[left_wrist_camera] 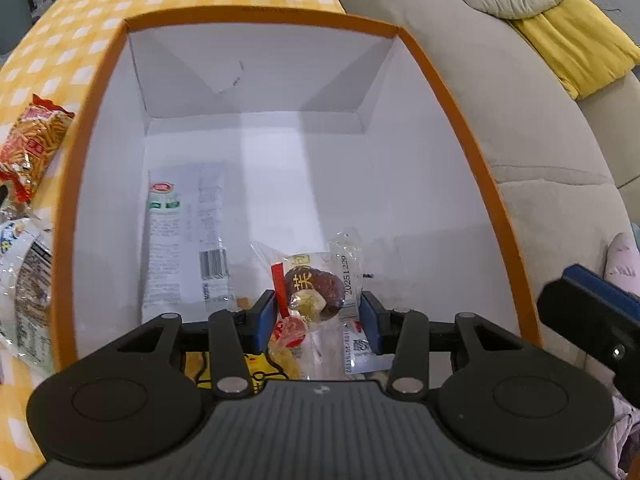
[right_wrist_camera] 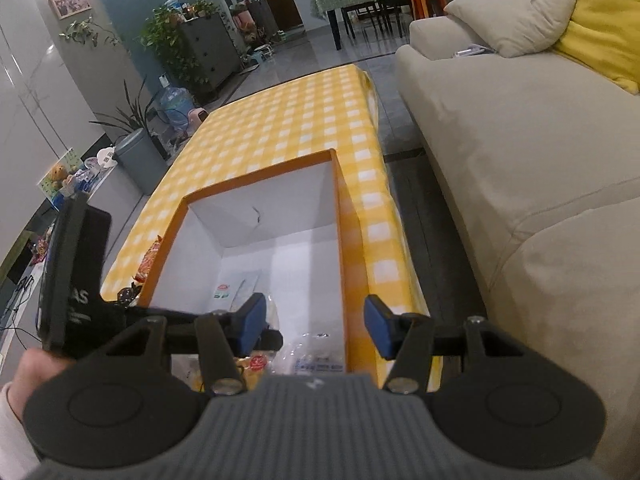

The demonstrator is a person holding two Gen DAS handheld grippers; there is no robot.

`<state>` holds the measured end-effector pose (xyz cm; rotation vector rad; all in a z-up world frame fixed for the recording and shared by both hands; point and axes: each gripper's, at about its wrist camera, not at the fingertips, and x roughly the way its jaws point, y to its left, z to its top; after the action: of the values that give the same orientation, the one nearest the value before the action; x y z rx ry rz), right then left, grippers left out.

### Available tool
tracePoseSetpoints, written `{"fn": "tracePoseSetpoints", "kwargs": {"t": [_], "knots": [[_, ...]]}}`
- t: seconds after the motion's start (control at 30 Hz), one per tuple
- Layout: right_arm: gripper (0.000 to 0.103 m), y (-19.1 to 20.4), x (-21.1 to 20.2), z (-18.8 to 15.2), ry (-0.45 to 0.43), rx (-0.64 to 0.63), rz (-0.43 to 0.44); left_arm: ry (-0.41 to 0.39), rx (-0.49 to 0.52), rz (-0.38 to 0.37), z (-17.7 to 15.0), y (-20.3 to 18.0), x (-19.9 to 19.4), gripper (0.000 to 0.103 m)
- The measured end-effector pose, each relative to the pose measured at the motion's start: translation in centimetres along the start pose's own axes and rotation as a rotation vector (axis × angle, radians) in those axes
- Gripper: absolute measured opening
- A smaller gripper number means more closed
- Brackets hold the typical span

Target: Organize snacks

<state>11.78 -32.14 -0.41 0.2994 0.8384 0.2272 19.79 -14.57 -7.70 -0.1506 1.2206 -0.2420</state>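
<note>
Our left gripper (left_wrist_camera: 318,314) pinches a clear-wrapped pastry packet (left_wrist_camera: 316,288) over the orange box (left_wrist_camera: 256,16). It looks light, crinkly and crushable, so we grip gently mid-wrapper. Our right gripper (right_wrist_camera: 316,322) hangs wide apart, empty.

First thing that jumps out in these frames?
The big orange-rimmed white box on the yellow checked table, snacks already on its floor. Over it, the left gripper pinches a clear-wrapped chocolate pastry. The right gripper hangs open and empty beside the sofa.
</note>
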Motion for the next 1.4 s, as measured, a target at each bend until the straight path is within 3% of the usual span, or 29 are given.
{"fn": "tracePoseSetpoints", "kwargs": {"t": [0.13, 0.27, 0.43, 0.97, 1.23, 1.4], "knots": [[0.054, 0.3, 0.5, 0.0, 0.006, -0.041, -0.028, -0.004, 0.008, 0.011, 0.1, -0.1, -0.1, 0.054], [0.054, 0.3, 1.0, 0.0, 0.023, -0.053, -0.027, -0.018, 0.046, 0.064, -0.1, -0.5, -0.6, 0.065], [0.054, 0.5, 1.2, -0.2, 0.05, -0.048, -0.044, -0.01, 0.028, 0.036, -0.3, -0.1, -1.3, 0.079], [0.055, 3.2, -0.9, 0.0, 0.064, -0.053, -0.061, -0.118, -0.005, 0.067, -1.6, 2.2, -10.0, 0.079], [0.056, 8.8, -2.1, -0.1, 0.064, -0.107, 0.008, -0.17, -0.064, 0.088, -3.2, 5.5, -14.3, 0.079], [0.062, 12.2, -2.3, -1.2, 0.056, -0.136, 0.046, -0.196, -0.112, 0.113, -4.5, 9.0, -16.4, 0.079]]}}
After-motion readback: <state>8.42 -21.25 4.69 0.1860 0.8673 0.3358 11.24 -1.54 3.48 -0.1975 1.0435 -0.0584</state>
